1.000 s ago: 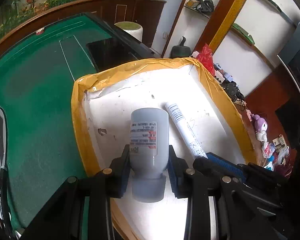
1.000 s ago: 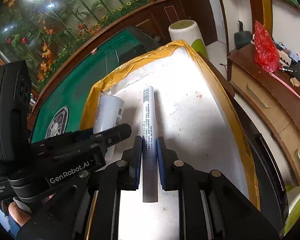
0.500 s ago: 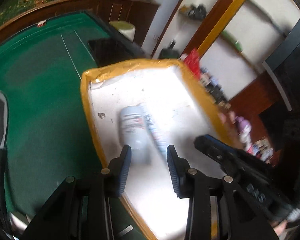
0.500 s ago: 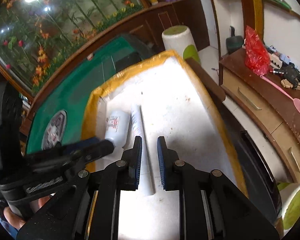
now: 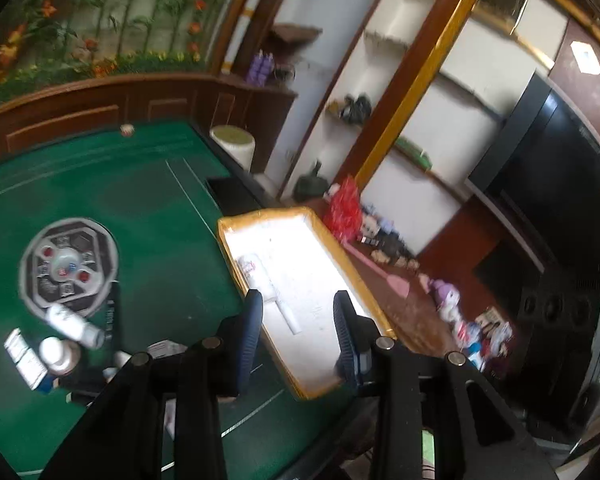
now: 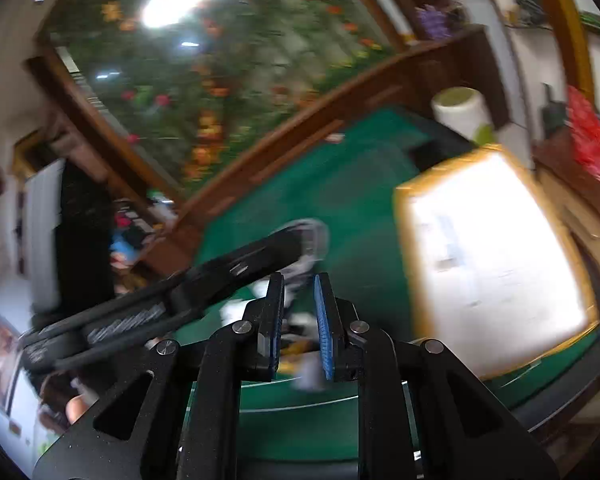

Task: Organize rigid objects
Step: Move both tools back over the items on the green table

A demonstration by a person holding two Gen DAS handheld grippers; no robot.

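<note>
A grey-white bottle point(image 5: 251, 267) and a slim white tube point(image 5: 285, 312) lie side by side, seemingly touching, in the yellow-rimmed tray point(image 5: 342, 264).

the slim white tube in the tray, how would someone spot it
Find the yellow-rimmed white tray at the green table's edge. Two white things lie inside near its left wall: the slim tube is the long thin one, beside the fatter bottle.

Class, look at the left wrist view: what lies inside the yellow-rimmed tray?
Inside the tray lie a white bottle with a red label and, beside it, a thin white tube. The left gripper's fingers cover part of the tray's near end.
</note>
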